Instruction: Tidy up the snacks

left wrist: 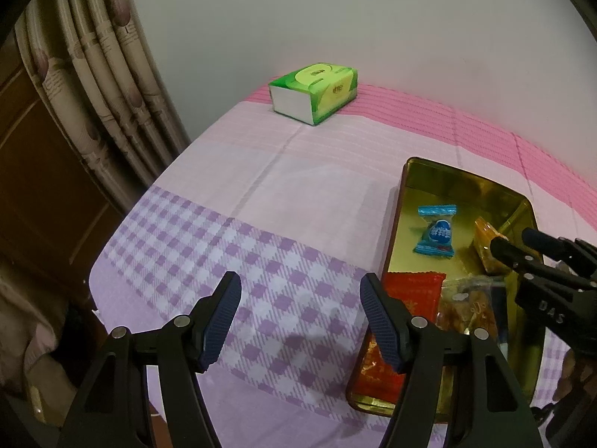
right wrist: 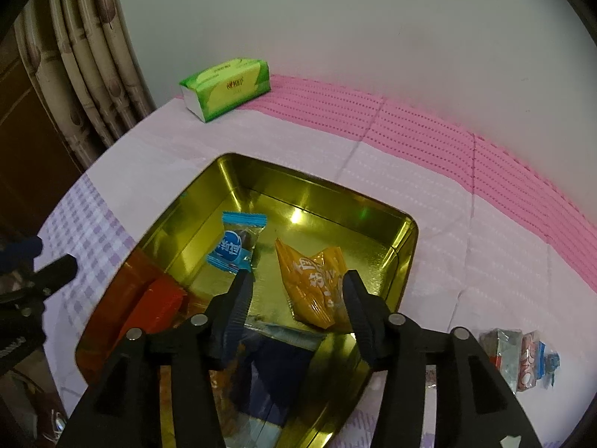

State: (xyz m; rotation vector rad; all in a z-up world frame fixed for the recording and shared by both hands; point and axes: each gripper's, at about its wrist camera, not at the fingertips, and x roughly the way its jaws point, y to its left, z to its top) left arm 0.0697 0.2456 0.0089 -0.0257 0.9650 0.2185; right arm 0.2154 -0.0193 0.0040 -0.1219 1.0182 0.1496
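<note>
While the left gripper (left wrist: 300, 311) hangs over the purple-checked part of the tablecloth (left wrist: 261, 201) with its jaws spread and nothing between them, the gold tin (right wrist: 238, 175) lies at its 3 o'clock, holding the snacks. Inside the tin, the right wrist view shows a blue-wrapped candy (right wrist: 237, 242) at 11 o'clock of the right gripper (right wrist: 296, 291), an orange packet (right wrist: 311, 280) lying between its parted fingers, apparently untouched by either, and a red packet (right wrist: 156, 306) at 9 o'clock against the tin's left wall. A small silver-and-blue packet (right wrist: 518, 358) sits on the cloth outside the tin at 3 o'clock. A green tissue pack (right wrist: 225, 87) rests at 11 o'clock by the wall.
</note>
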